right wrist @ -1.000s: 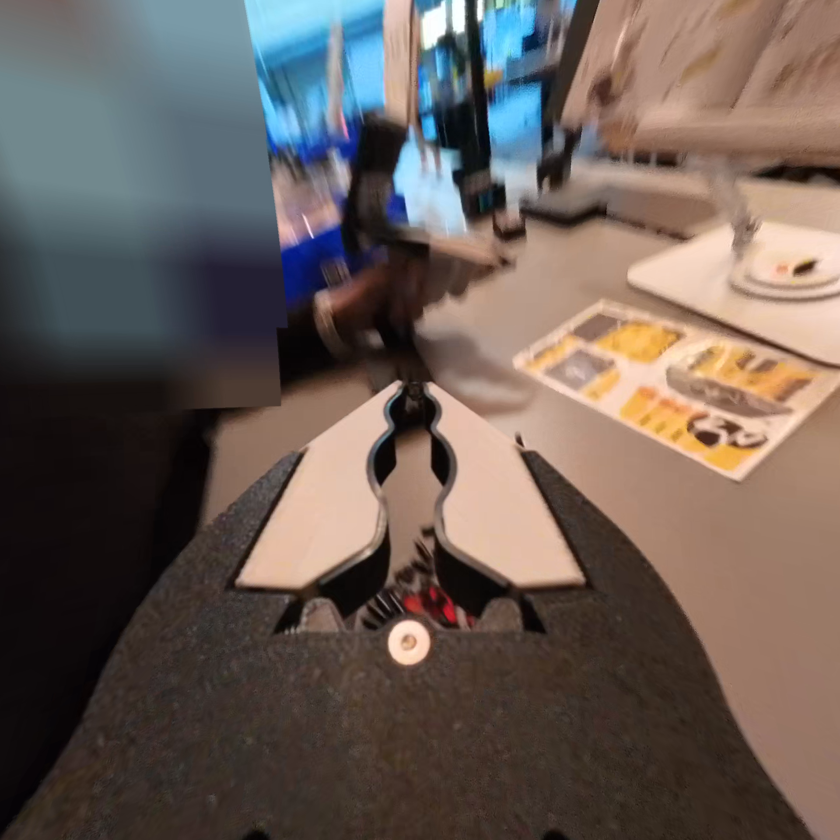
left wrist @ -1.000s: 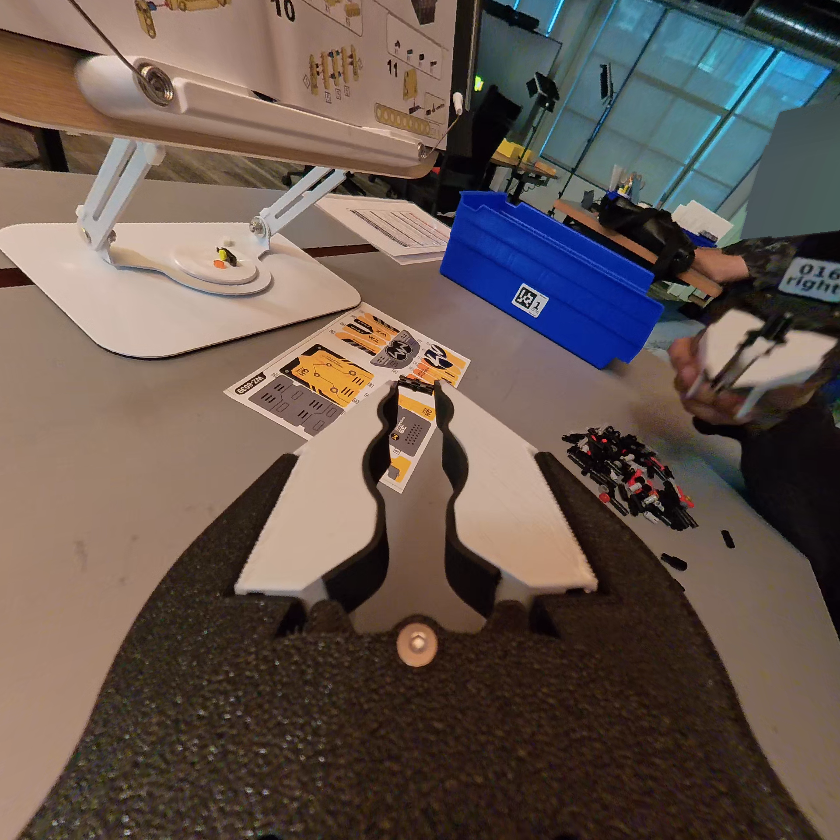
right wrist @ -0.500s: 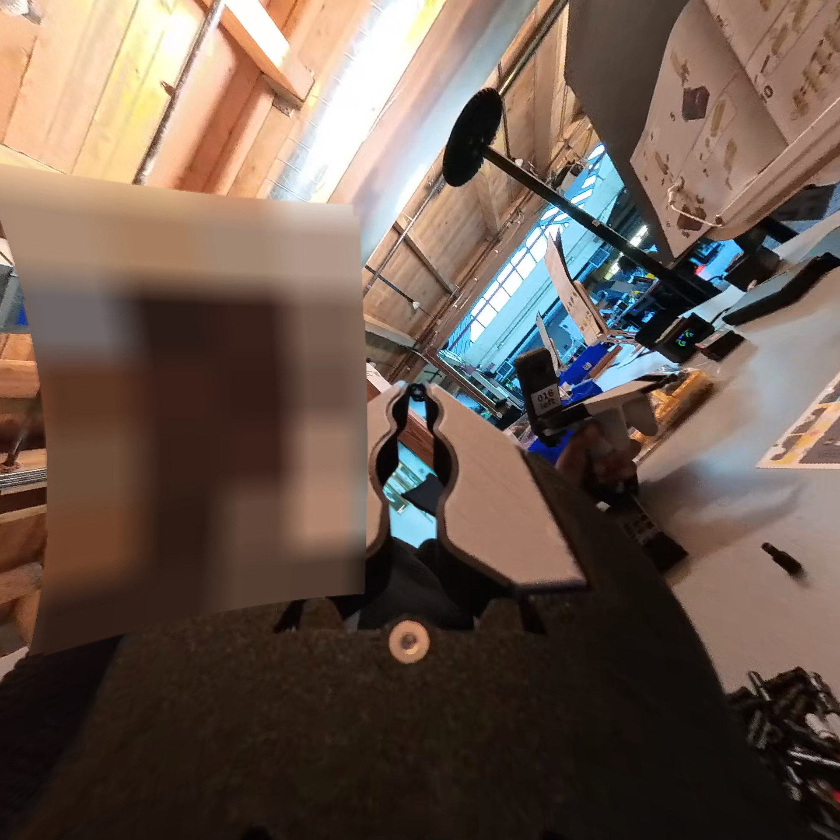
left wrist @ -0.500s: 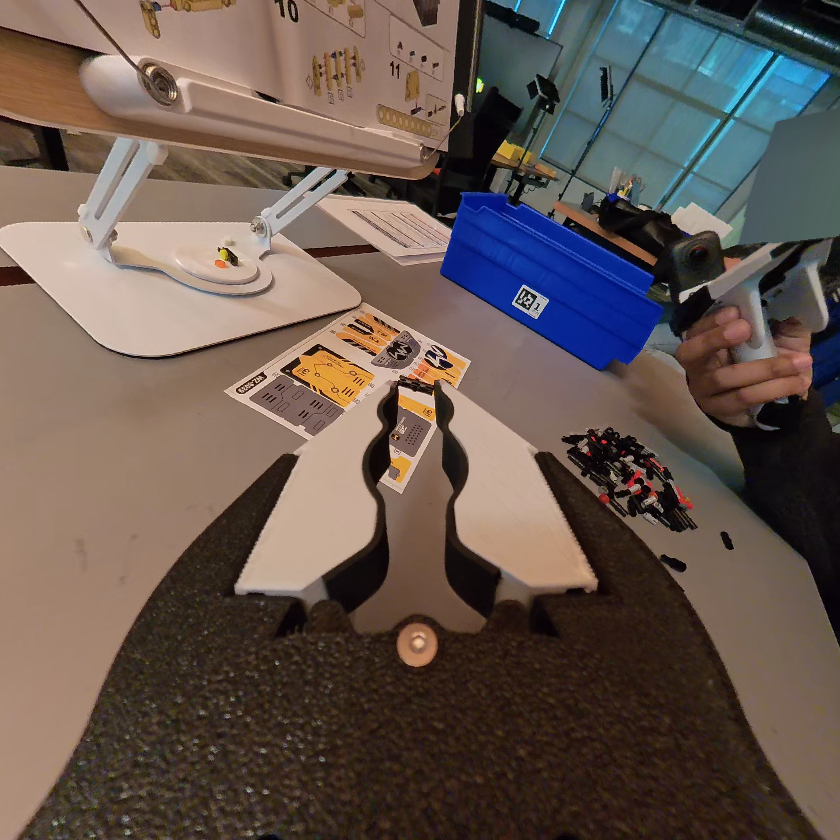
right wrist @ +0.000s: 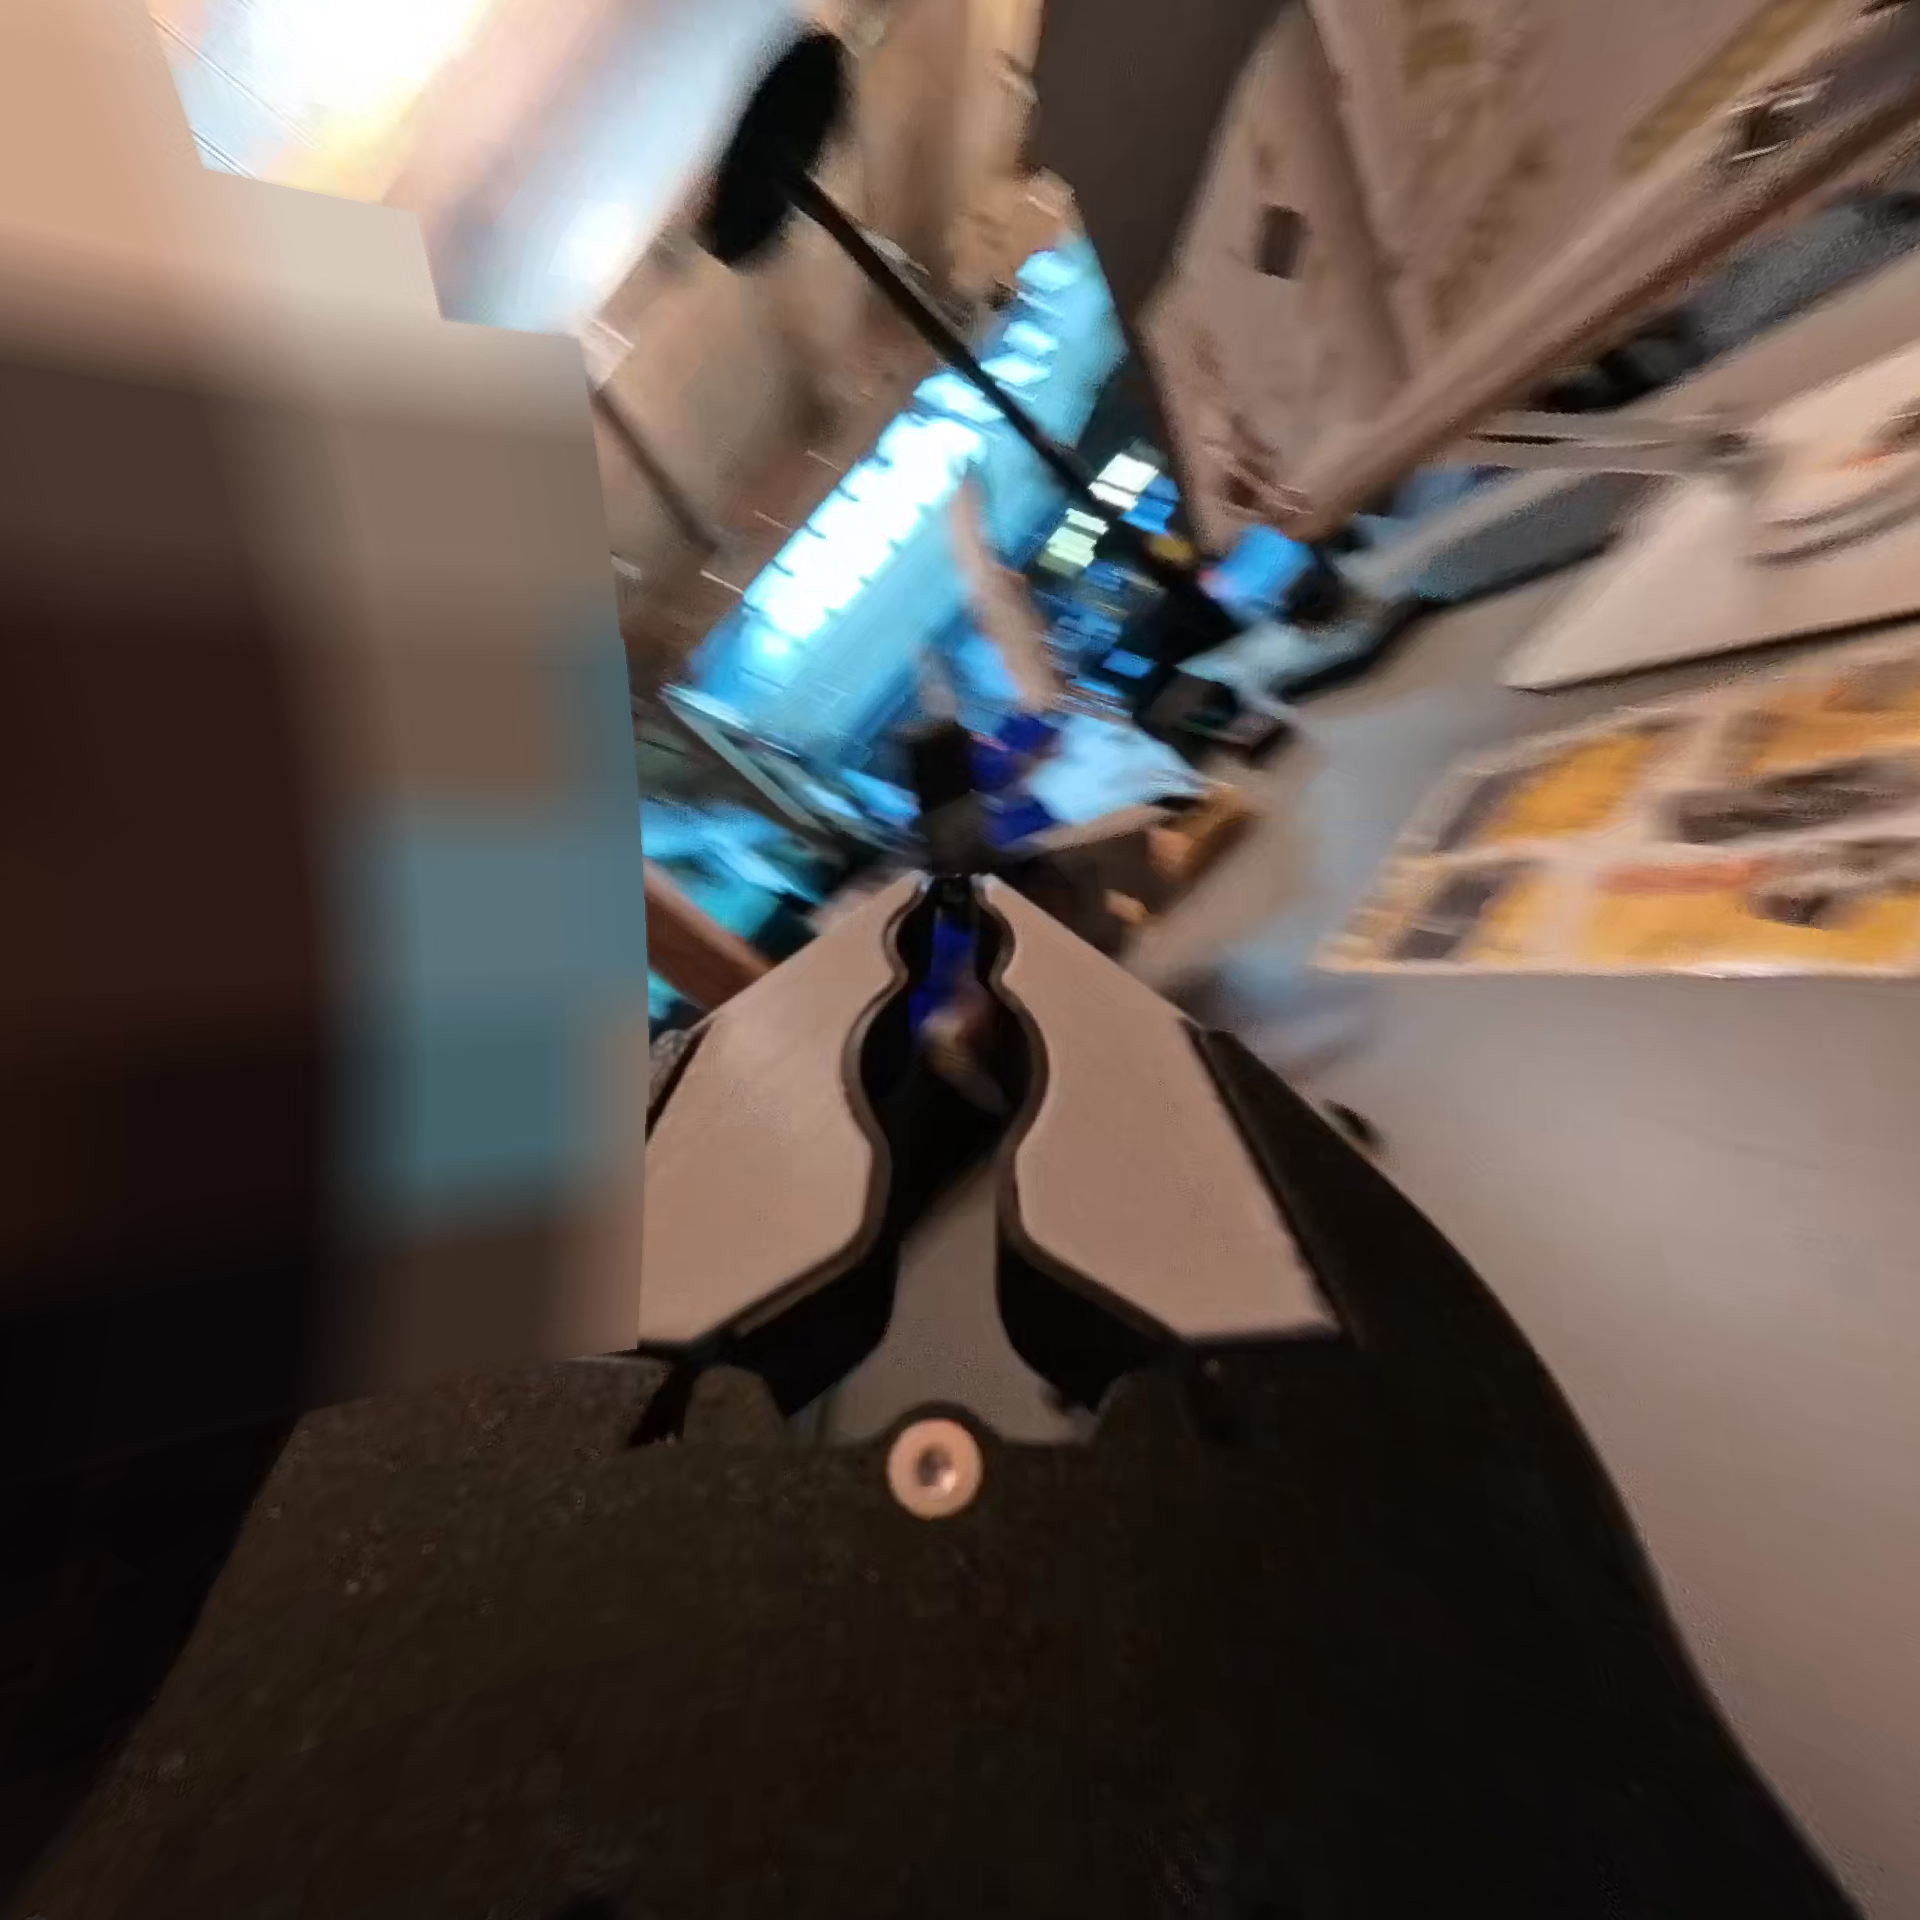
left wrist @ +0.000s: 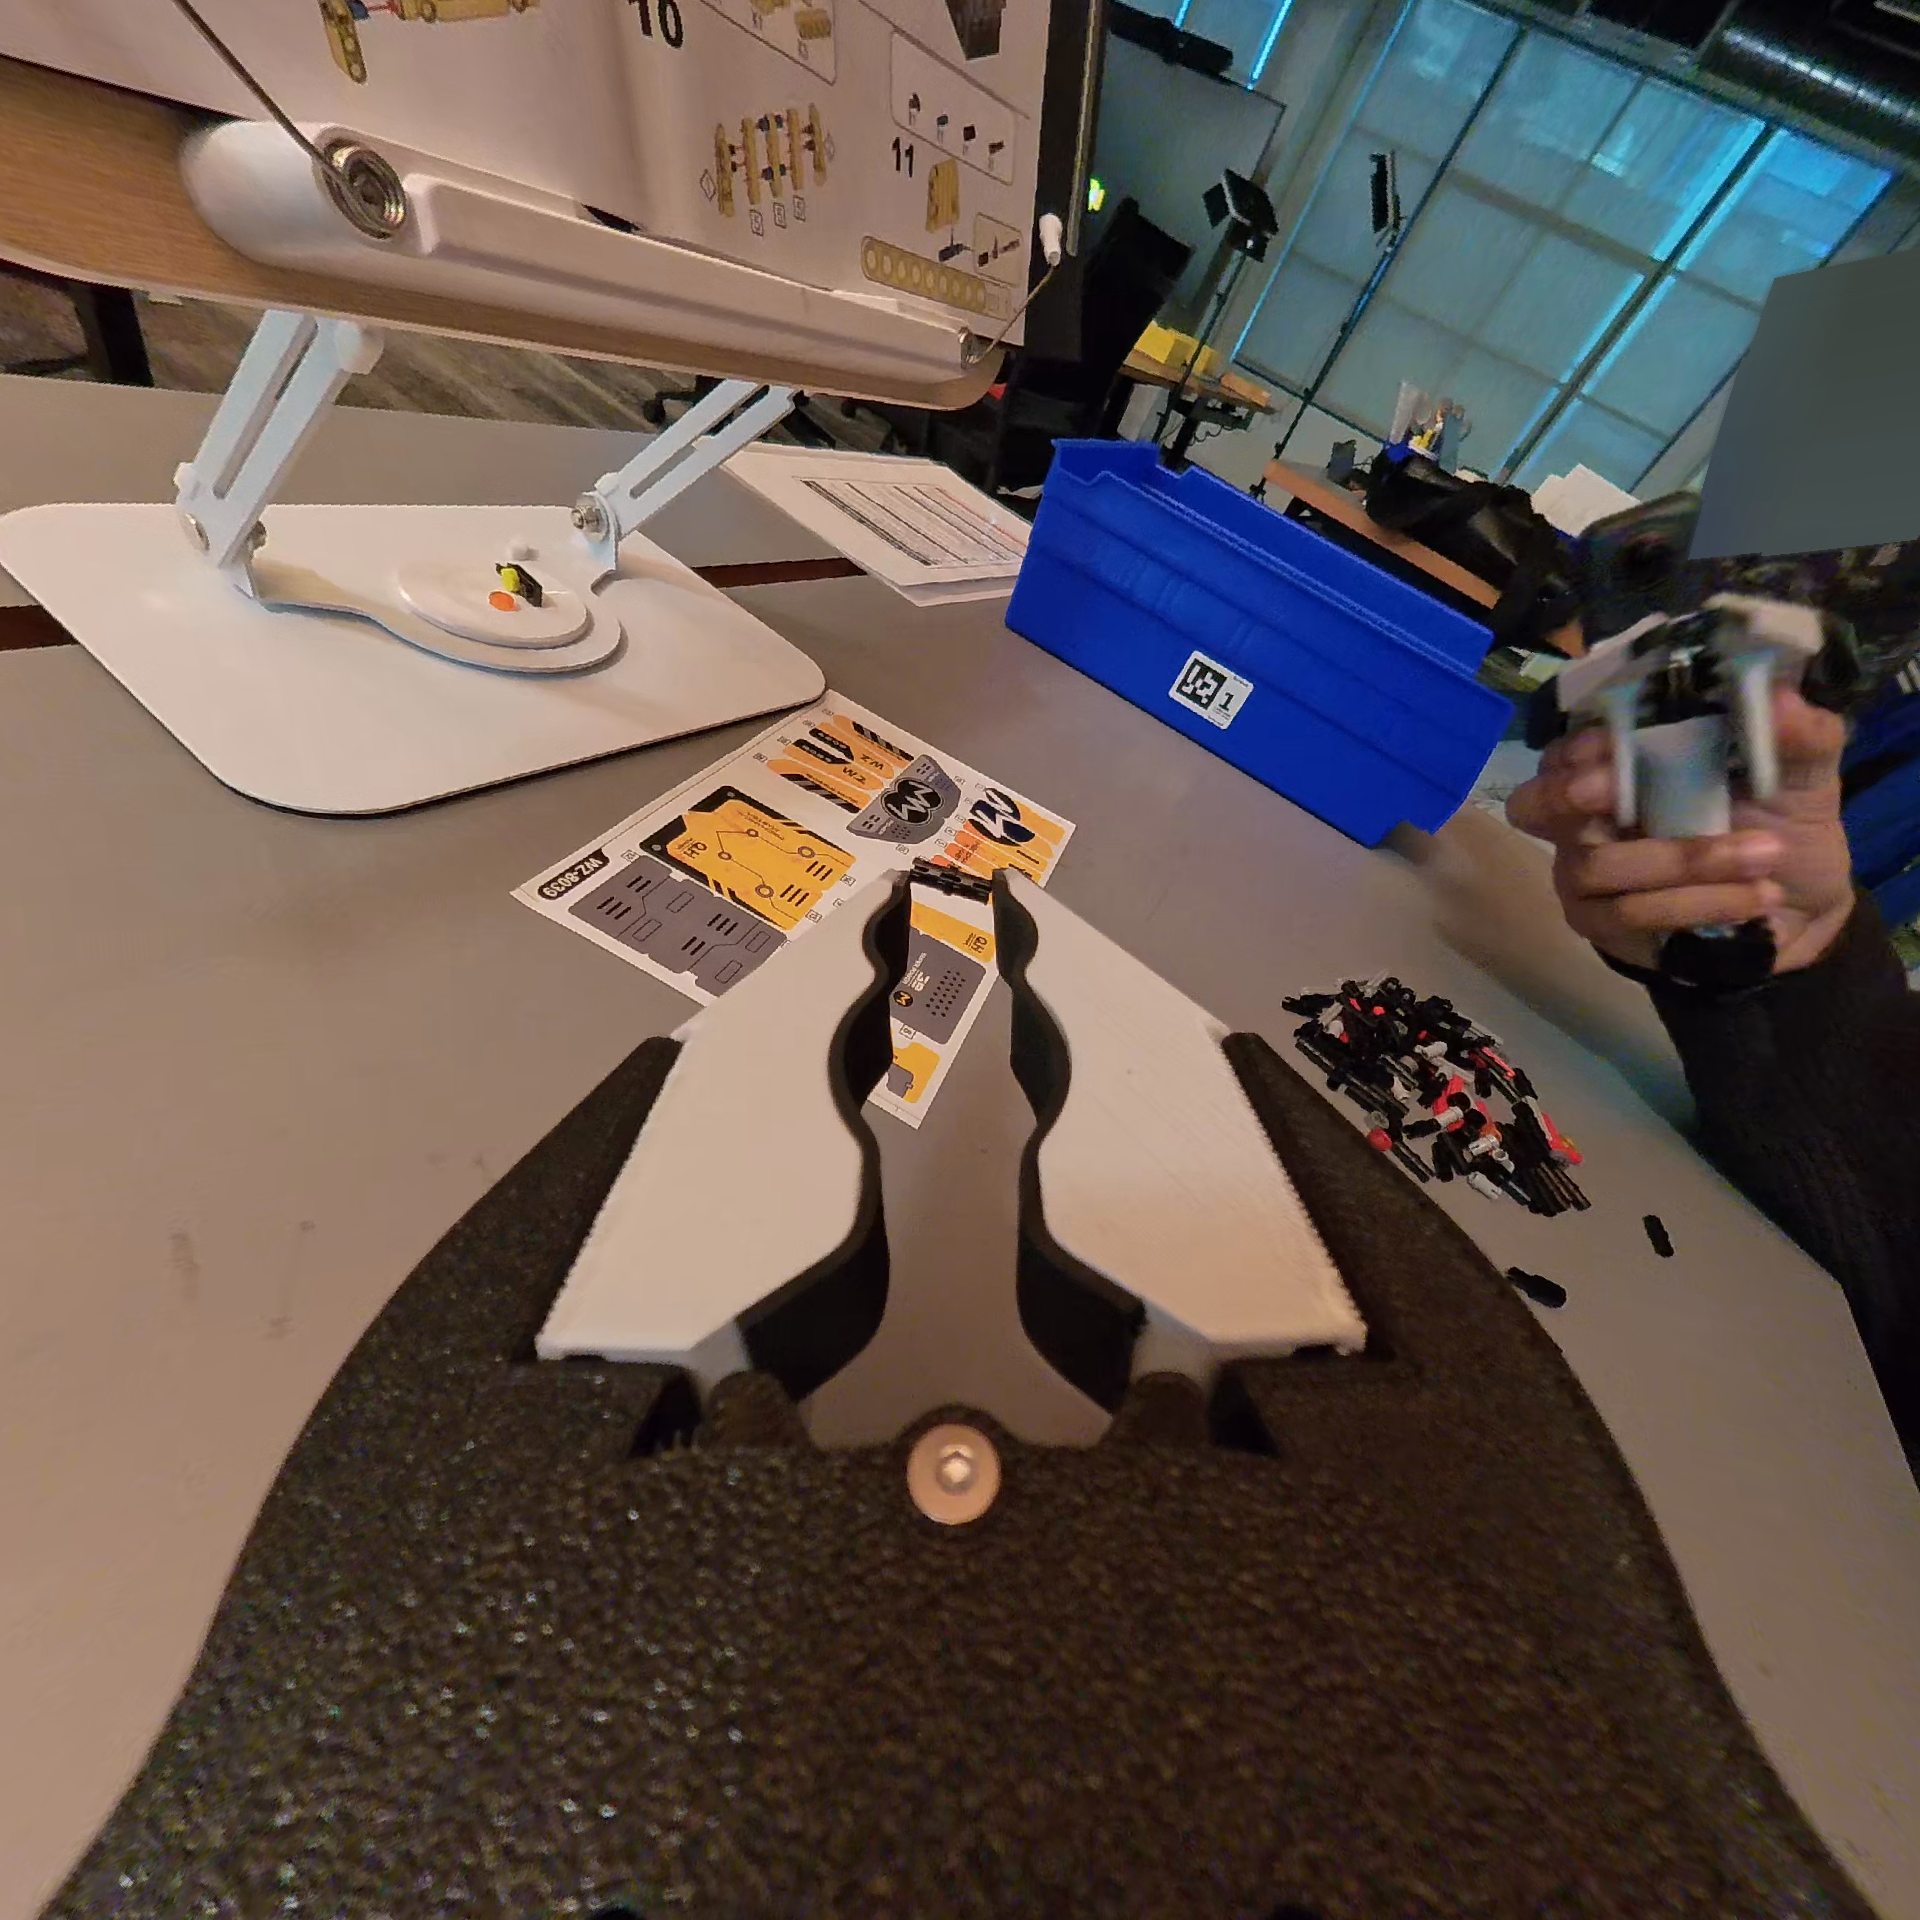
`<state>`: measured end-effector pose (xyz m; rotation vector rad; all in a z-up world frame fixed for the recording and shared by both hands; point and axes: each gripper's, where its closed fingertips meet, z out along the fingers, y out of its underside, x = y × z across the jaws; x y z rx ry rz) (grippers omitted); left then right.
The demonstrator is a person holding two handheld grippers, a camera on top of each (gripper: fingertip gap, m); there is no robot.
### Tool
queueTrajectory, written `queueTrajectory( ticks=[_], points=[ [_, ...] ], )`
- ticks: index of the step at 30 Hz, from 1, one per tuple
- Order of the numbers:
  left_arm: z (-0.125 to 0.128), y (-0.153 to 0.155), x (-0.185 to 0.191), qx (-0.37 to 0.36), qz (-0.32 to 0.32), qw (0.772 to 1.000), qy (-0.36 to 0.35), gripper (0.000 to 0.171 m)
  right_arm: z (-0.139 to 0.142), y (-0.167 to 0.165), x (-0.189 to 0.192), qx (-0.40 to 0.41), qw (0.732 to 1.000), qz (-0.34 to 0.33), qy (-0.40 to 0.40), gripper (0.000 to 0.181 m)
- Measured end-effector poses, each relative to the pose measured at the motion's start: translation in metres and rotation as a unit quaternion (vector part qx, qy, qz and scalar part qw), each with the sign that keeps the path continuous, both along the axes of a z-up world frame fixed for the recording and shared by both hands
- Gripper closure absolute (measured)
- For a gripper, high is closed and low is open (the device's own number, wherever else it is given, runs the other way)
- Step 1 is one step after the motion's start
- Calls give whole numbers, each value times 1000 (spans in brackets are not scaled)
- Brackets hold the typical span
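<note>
Left wrist view: left tool (left wrist: pixel 951 883) pinches a small black pin (left wrist: pixel 948 881) at its tips, above the sticker sheet (left wrist: pixel 800 862) on the grey worktop (left wrist: pixel 260 1018). Parts pile (left wrist: pixel 1439 1091) lies right; blue bin (left wrist: pixel 1247 634) behind; white stand (left wrist: pixel 395 665) left. A hand (left wrist: pixel 1683 842) holds the right tool (left wrist: pixel 1688 717) aloft.

Right wrist view: heavily blurred. Right tool (right wrist: pixel 948 888) tips nearly together; whether anything sits between them, cannot tell.

Your left gripper (left wrist: pixel 948 883) sits low and level, its fingertips pinched nearly together. Your right gripper (right wrist: pixel 948 891), raised at three o'clock in your hand (left wrist: pixel 1704 842), has its tips almost closed too.
</note>
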<state>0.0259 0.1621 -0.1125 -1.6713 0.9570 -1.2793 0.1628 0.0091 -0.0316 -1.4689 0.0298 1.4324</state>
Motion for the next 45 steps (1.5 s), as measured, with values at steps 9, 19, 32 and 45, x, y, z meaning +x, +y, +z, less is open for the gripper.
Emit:
queueTrajectory(
  ticks=[9, 19, 32, 45],
  points=[
    [0, 0, 0, 0, 0, 1000, 0, 157, -150, 19, 32, -189, 819, -110, -531, 175],
    [0, 0, 0, -1, 0, 1000, 0, 157, -164, 14, 34, -201, 788, -97, -573, 174],
    [-1, 0, 0, -2, 0, 1000, 1, 157, -166, 13, 35, -204, 786, -97, -576, 174],
    [0, 1, 0, -3, 1, 1000, -2, 157, -167, 15, 47, -209, 773, -119, -587, 174]
  ],
)
